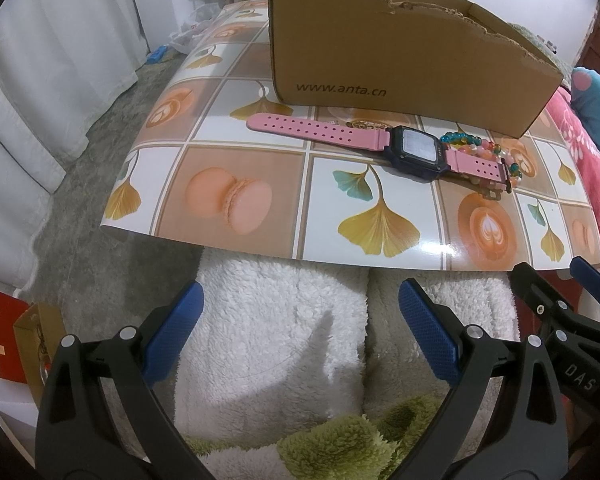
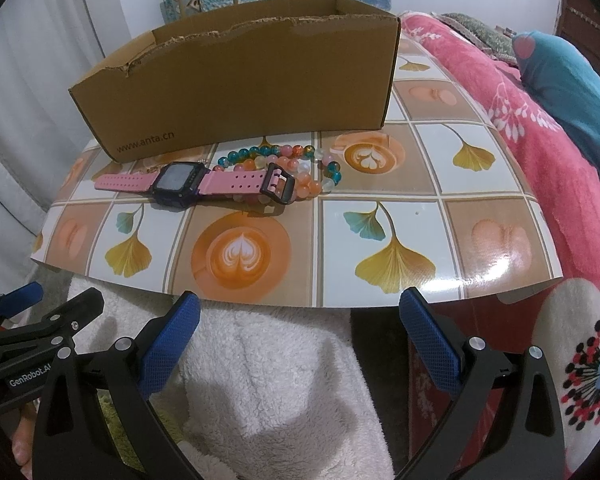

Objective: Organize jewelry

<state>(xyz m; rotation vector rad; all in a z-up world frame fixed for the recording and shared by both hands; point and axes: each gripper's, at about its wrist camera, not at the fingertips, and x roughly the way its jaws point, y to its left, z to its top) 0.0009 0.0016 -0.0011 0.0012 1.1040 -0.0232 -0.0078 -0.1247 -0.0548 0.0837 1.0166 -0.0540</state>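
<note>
A pink-strapped watch [image 2: 188, 184] lies flat on a glossy patterned mat [image 2: 380, 216] printed with ginkgo leaves, latte cups and macarons, its dark square face turned up and its black buckle [image 2: 279, 184] resting on top of a heap of beaded bracelets [image 2: 296, 168] in teal, orange, pink and clear beads. Just behind the watch and beads stands an open cardboard box [image 2: 240, 80] with a torn top edge and a web address printed low on its front wall; what it holds cannot be seen from here. Both claws hang short of the mat's near edge, over white fleece [image 2: 268, 380]. The left gripper [image 1: 300, 336] has its blue-padded fingers spread wide with nothing between them, and the right gripper [image 2: 300, 336] is likewise spread wide and holds nothing. From the left wrist view the watch [image 1: 364, 140] runs across the mat in front of the box [image 1: 400, 60], the bracelets [image 1: 484, 156] bunched at its far right end. A pink flowered blanket [image 2: 540, 168] lies to the right of the mat.
</note>
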